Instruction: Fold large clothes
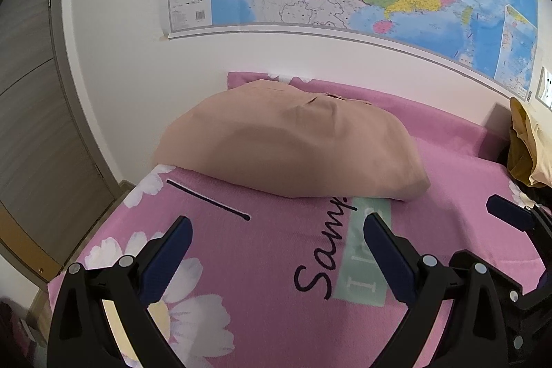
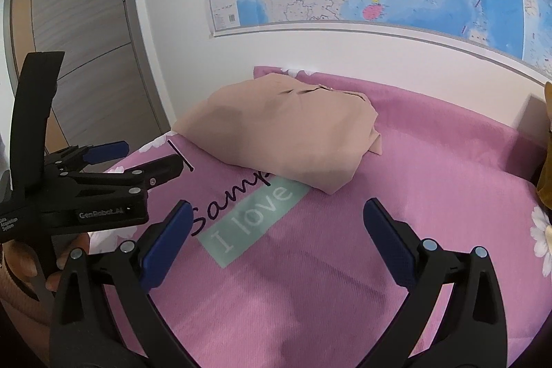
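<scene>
Both tongs, left tongs point(image 1: 277, 230) and right tongs point(image 2: 277, 216), hover apart and empty over the bed point(image 2: 431, 195); beige garment point(image 1: 289, 147) lies folded, apparently finished.

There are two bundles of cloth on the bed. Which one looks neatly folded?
The beige garment lying in the middle of the pink bedspread. It is a smooth, flat bundle, while the mustard-yellow cloth at the right edge sits in a crumpled heap.
</scene>
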The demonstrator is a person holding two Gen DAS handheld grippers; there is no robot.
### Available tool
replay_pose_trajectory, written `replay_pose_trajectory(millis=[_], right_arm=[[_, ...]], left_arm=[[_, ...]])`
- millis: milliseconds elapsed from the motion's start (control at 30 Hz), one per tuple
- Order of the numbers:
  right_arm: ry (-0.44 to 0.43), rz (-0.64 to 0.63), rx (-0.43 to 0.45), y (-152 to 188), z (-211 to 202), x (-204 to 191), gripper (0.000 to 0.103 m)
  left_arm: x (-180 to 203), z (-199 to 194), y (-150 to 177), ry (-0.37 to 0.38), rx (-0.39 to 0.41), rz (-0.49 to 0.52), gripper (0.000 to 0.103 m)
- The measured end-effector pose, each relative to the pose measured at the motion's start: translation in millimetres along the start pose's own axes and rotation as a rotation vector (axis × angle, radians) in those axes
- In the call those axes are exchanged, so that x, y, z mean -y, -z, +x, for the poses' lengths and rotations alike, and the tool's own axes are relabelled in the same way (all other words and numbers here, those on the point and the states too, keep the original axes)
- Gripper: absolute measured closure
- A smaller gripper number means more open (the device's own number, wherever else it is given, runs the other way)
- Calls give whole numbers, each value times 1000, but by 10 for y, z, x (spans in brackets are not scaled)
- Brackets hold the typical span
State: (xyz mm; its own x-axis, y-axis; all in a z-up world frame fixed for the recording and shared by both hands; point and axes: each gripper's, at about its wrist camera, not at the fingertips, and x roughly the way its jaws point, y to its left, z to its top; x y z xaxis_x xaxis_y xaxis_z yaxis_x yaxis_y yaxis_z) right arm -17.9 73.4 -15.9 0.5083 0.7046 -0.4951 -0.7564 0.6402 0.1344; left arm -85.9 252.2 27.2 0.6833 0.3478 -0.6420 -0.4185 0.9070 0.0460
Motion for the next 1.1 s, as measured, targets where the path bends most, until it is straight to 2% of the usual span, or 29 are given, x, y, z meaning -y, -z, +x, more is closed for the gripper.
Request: replay_pose_trajectory(millis=[1100], right_arm=[[-16,25,13,100,-120,38,6]], left_arm=[[76,-154,122,-3,4,16,7]])
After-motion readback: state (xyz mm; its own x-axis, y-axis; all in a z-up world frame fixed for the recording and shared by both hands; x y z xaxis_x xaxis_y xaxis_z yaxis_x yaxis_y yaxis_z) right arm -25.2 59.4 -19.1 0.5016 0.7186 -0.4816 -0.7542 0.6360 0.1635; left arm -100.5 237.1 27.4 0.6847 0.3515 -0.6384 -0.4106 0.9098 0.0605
